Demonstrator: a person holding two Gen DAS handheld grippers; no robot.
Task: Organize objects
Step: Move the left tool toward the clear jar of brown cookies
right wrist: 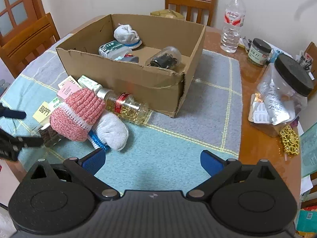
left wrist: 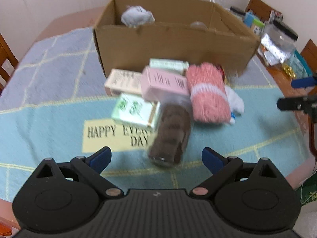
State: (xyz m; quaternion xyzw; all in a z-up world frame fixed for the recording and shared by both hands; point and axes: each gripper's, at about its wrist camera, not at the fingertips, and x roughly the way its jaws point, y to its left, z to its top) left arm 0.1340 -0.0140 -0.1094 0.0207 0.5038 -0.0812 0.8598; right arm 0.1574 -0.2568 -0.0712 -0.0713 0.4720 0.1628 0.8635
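My left gripper (left wrist: 156, 158) is open and hangs low over the cloth. The near end of a lying clear jar of brown stuff (left wrist: 170, 134) is just ahead of its blue fingertips, untouched. Behind the jar lie a green-and-white box (left wrist: 136, 111), a pink box (left wrist: 164, 83), a beige box (left wrist: 123, 81) and a pink knit sock roll (left wrist: 208, 93). My right gripper (right wrist: 152, 159) is open over bare cloth, with a white sock (right wrist: 113, 130) by its left finger. A bottle of gold capsules (right wrist: 126, 105) lies against the cardboard box (right wrist: 126, 73), which holds a white sock (right wrist: 126, 33) and a clear jar (right wrist: 164, 58).
On the bare wood at the right stand a water bottle (right wrist: 232, 21), a small labelled jar (right wrist: 259, 51), a big black-lidded jar (right wrist: 283, 91) and a gold ornament (right wrist: 290, 139). Wooden chairs (right wrist: 190, 2) ring the table. The left wrist view is blurred.
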